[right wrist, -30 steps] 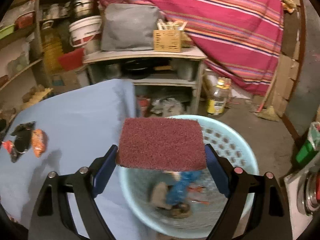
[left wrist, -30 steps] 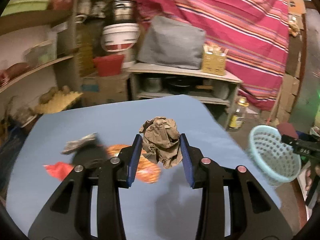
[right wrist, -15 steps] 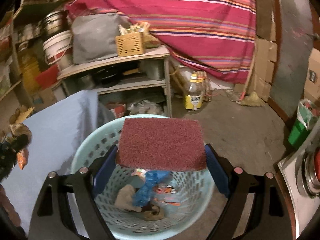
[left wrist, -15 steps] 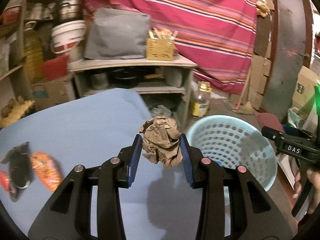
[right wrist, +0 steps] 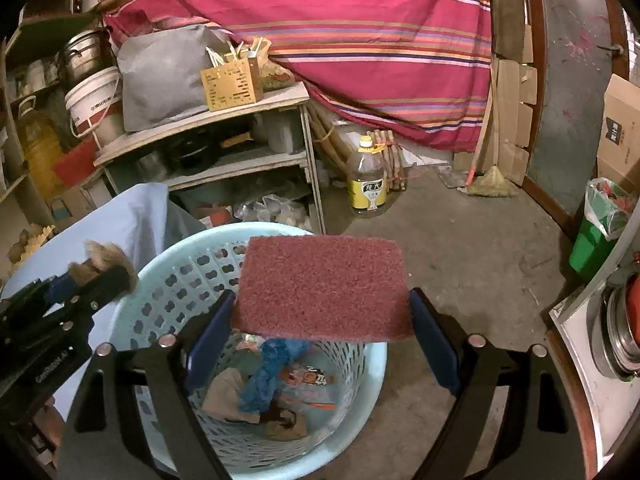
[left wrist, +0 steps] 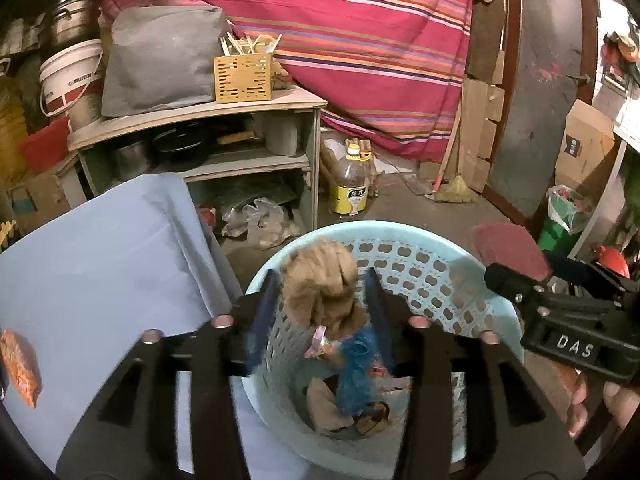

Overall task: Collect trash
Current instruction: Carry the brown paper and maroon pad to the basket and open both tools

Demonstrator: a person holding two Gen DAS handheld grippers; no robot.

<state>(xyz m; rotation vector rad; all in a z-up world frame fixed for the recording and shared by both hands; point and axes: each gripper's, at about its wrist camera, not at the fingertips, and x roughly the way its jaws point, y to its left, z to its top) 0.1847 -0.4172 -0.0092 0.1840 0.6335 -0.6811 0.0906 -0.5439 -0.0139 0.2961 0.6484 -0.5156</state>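
My left gripper (left wrist: pixel 320 312) is shut on a crumpled brown paper ball (left wrist: pixel 320 280) and holds it above the near rim of the light blue basket (left wrist: pixel 420 276). My right gripper (right wrist: pixel 320 320) is shut on a flat maroon scouring pad (right wrist: pixel 324 284) and holds it over the basket (right wrist: pixel 176 272). The basket holds blue plastic (right wrist: pixel 264 376), brown paper and wrappers. The left gripper also shows in the right wrist view (right wrist: pixel 92 276), and the right gripper with its pad in the left wrist view (left wrist: pixel 508 252). An orange wrapper (left wrist: pixel 20 360) lies on the blue table (left wrist: pixel 100 260).
A shelf unit (left wrist: pixel 200 120) with pots, a grey bag and a yellow crate stands behind. An oil bottle (left wrist: pixel 352 184) stands on the concrete floor. A green bin (right wrist: pixel 596 236) is at the right, a broom by the wall.
My left gripper swung right from over the table to above the basket with the paper ball. My right gripper moved a little further over the basket with the pad.
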